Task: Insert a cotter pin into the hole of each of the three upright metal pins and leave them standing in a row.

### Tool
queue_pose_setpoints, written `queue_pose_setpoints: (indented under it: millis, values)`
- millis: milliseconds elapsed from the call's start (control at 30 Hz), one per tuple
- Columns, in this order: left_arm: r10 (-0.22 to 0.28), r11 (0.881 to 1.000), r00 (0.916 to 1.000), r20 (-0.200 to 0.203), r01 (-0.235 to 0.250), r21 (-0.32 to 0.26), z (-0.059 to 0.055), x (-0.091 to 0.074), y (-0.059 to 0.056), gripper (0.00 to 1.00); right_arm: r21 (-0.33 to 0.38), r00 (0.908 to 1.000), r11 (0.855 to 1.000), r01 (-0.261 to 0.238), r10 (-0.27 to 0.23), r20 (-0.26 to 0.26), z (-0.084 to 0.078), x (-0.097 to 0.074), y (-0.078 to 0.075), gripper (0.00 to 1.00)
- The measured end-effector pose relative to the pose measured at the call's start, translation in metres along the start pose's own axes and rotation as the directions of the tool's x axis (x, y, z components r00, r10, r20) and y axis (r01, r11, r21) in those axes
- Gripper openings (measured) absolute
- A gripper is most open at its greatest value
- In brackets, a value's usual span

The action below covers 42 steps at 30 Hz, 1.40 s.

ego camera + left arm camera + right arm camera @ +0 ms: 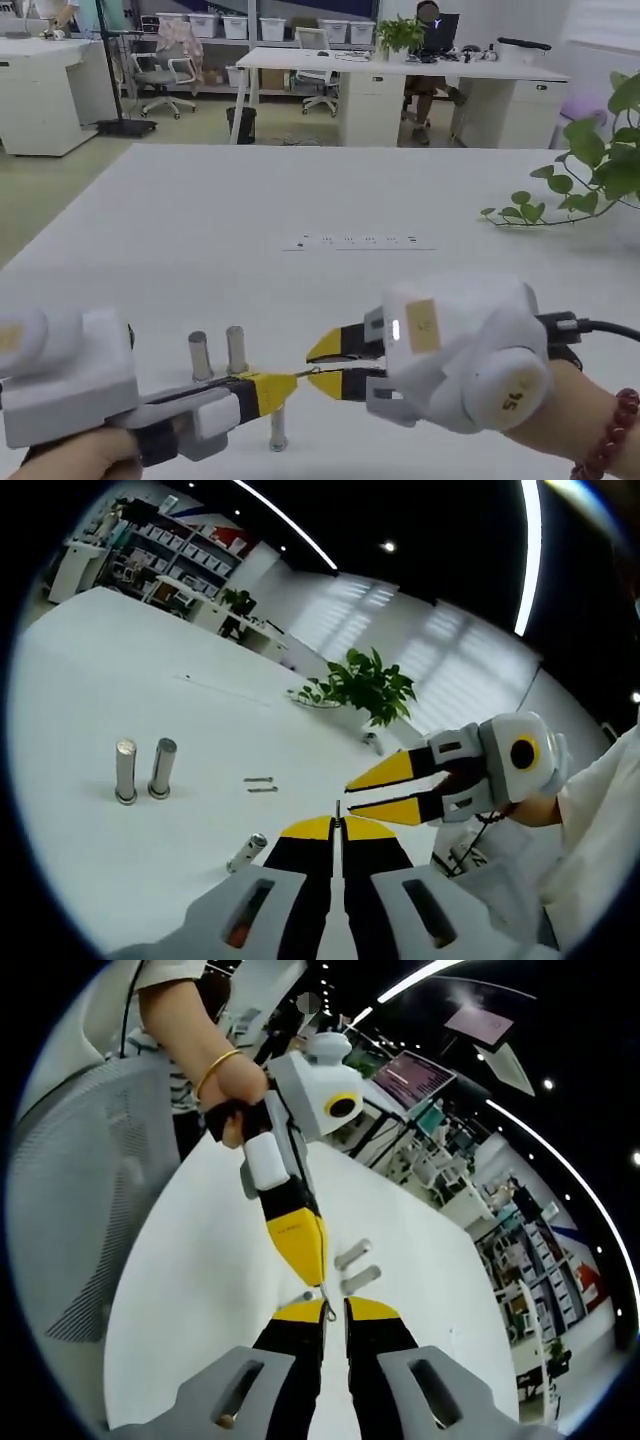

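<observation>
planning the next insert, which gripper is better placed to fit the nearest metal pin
Probably left: the left gripper is shut on the cotter pin, close to the nearest metal pin; the right gripper is open.

smooth matt white on the tabletop [330,200]. bare metal with a soft shine on the metal pins [125,770]. thin bright wire for the cotter pin [338,808]. smooth yellow plastic at the tips of the left gripper [338,822] and right gripper [350,797], matt grey and glossy white plastic behind. glossy dark red beads on the bracelet [612,432].
</observation>
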State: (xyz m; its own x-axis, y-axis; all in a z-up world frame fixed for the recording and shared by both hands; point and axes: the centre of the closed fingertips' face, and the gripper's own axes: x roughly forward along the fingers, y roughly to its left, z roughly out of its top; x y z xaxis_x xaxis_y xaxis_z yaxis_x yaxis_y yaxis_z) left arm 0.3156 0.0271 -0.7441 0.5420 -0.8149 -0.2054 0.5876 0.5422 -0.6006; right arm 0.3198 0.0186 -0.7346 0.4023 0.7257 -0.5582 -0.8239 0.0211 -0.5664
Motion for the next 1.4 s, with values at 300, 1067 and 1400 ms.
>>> queue_pose_setpoints:
  millis: [300, 1067, 1400]
  values:
    - [0.023, 0.991, 0.9993, -0.028, -0.019, 0.136, -0.004, -0.002, 0.004, 0.00, 0.191, 0.9989, 0.981, -0.031, 0.024, 0.041, -0.003, -0.004, 0.000, 0.12]
    - [0.015, 0.931, 0.9948, -0.101, 0.023, 0.364, -0.003, -0.004, 0.005, 0.00, 0.564, 0.9871, 0.812, -0.153, 0.098, 0.127, -0.011, -0.007, 0.006, 0.21]
    - [0.012, 0.894, 0.9884, -0.151, 0.057, 0.444, -0.008, -0.004, 0.002, 0.00, 0.628, 0.9759, 0.749, -0.211, 0.124, 0.180, -0.010, -0.011, 0.009, 0.23]
